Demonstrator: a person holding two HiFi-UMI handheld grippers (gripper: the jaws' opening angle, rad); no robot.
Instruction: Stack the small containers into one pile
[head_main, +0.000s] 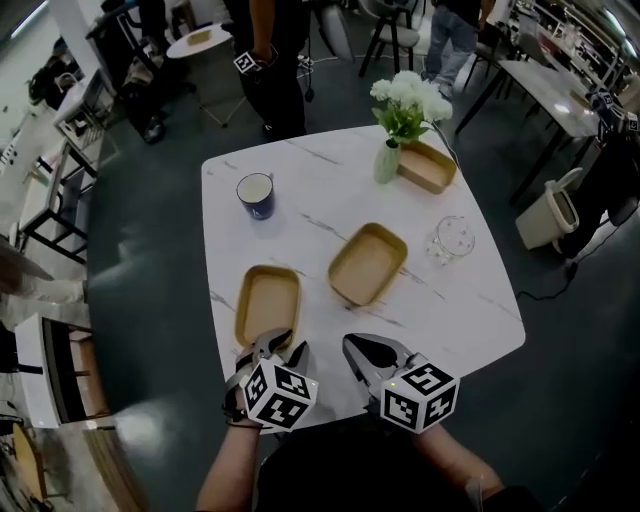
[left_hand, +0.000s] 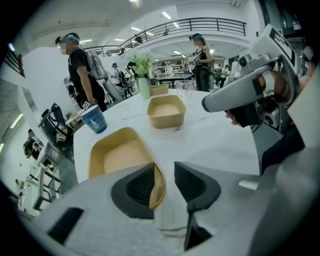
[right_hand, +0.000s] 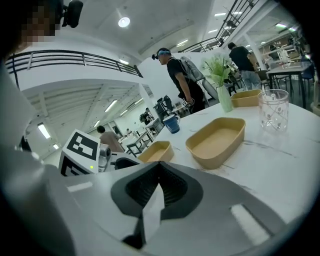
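Left tool (left_hand: 164, 176) open astride rim of shallow tan container (left_hand: 117, 156); right tool (right_hand: 159, 175) closed, empty.

floor (head_main: 140, 250): dark grey | table (head_main: 480, 305): white, thin grey lines | ceiling lights (right_hand: 124, 21): bright | railing (left_hand: 210, 22): black, up high | desks (head_main: 548, 88): long, at the far side

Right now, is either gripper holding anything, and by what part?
Nothing held. The left gripper straddles the near rim of the nearest container, jaws open; the right gripper is shut, empty.
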